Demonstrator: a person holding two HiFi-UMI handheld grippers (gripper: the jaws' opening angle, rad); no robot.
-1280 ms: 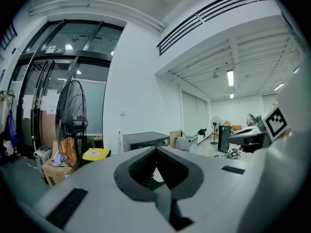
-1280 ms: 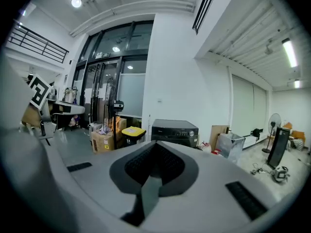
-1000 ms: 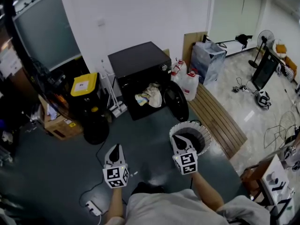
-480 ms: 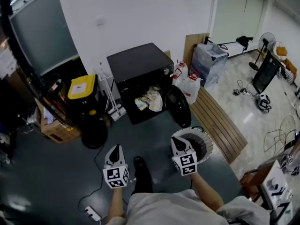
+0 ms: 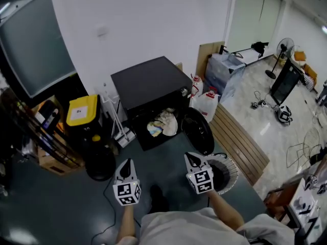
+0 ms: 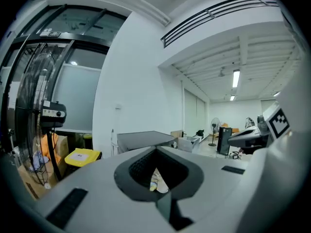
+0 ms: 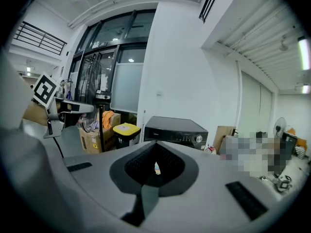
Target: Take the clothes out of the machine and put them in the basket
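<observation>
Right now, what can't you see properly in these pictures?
Clothes in the machine: head view, too small and dark to count.
Basket: head view, the right tool covers part of it; its inside is dark.
Right gripper view: a mosaic patch hides what stands right of the machine.
Left gripper view: the left tool hides the floor with its own body.

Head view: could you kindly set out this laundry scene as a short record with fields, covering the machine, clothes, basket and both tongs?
machine: black, round door swung open
clothes: light bundle in the machine's opening, none taken out yet
basket: white rim, standing on the floor right of the door, no clothes seen in it
left tongs: shut, empty, pointing toward the machine, short of it
right tongs: shut, empty, beside the basket's rim in this view
</observation>
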